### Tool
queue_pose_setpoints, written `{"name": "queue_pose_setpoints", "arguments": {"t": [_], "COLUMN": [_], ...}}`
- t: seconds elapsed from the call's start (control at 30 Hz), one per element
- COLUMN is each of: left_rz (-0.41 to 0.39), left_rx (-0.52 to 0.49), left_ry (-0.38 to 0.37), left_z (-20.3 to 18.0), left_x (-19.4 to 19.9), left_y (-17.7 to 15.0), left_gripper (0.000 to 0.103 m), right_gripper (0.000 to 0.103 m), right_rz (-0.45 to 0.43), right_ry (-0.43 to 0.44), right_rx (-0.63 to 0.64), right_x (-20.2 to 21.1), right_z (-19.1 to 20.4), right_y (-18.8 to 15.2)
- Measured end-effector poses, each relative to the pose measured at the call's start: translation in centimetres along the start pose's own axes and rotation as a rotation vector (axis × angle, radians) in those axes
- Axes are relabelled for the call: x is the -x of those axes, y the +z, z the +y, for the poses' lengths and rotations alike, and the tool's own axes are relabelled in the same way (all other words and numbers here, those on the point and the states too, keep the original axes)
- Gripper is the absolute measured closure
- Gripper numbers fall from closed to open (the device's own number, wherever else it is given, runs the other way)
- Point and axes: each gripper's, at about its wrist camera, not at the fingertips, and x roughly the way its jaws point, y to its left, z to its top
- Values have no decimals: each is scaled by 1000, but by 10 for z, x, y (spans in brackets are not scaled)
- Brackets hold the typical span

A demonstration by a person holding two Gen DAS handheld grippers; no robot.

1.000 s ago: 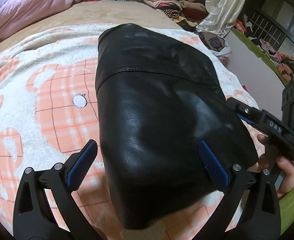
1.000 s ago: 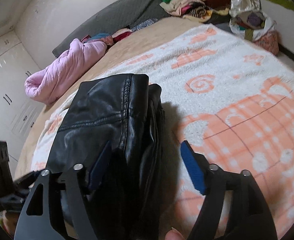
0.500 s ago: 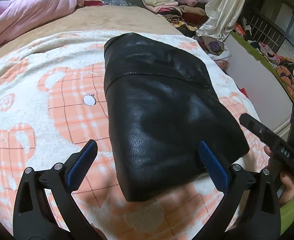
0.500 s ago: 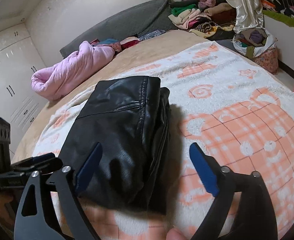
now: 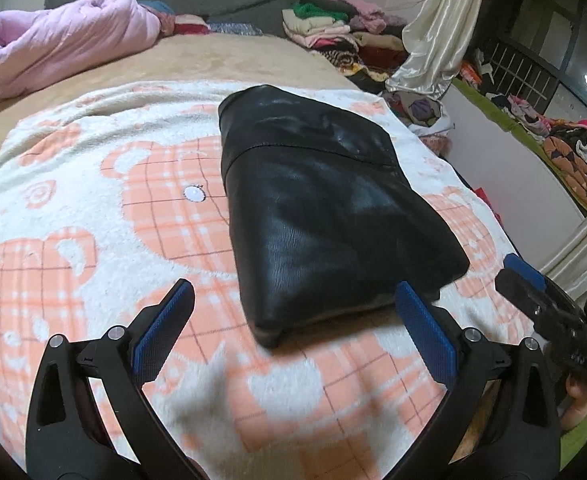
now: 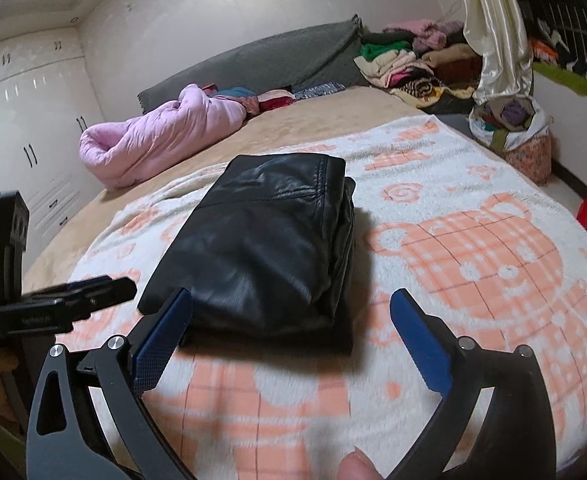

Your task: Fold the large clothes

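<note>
**Black leather jacket lies folded on a patterned blanket**

Peach-and-white fleece fills most of both views: a blanket (image 5: 93,248) printed with checked bears, spread over a tan bed (image 5: 221,60) that runs to a grey headboard (image 6: 277,56) at the top of the frame. White cupboards (image 6: 25,120) line the wall at the upper left of the right wrist view. A pink quilt (image 5: 57,40) is bundled at the upper left of the left wrist view, on the tan cover. A heap of clothes (image 5: 333,28) sits at the upper centre-right, beside a cream curtain (image 5: 433,32) that hangs at the upper right.

The jacket (image 5: 317,216), folded into a thick rectangular bundle, lies flat on the blanket at the centre of both views, its seamed end toward the headboard. In the right wrist view (image 6: 269,248) its stacked layers show along the right edge.

The left gripper (image 5: 293,320) is at the bottom of its own view, jaws spread wide, blue pads on either side of the bundle's near end and clear of it; nothing is grasped. The right gripper (image 6: 293,328) is at the bottom of its view, its jaws opening. The left pad overlaps the jacket's near left corner in the picture; whether it touches cannot be told. The right pad is over bare blanket. Each gripper also shows at the edge of the other's view, with part of a hand (image 5: 577,400) and a green sleeve (image 5: 581,436) at the lower right of the left wrist view. A fingertip (image 6: 357,466) shows at the bottom edge of the right wrist view.
</note>
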Motion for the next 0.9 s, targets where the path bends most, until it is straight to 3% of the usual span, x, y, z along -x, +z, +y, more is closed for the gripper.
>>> {"name": "queue_pose_setpoints", "arguments": {"t": [0.2,0.37,0.9], "left_rz": [-41,-59,-40], "left_rx": [-21,-11,-5], "left_ry": [3,36,80], "left_z": [-2,-1,7], "left_x": [17,23,25], "left_y": [-30,-49,-64], "left_gripper": [9,9,9], "right_gripper": [4,4,4], "right_rz": [-35,0,43], "right_ry": [-41,-53,-81], "right_rx": [27,26,44], "right_x": [20,24,25], "right_z": [8,8,9], "right_y": [-24,-41,-57]}}
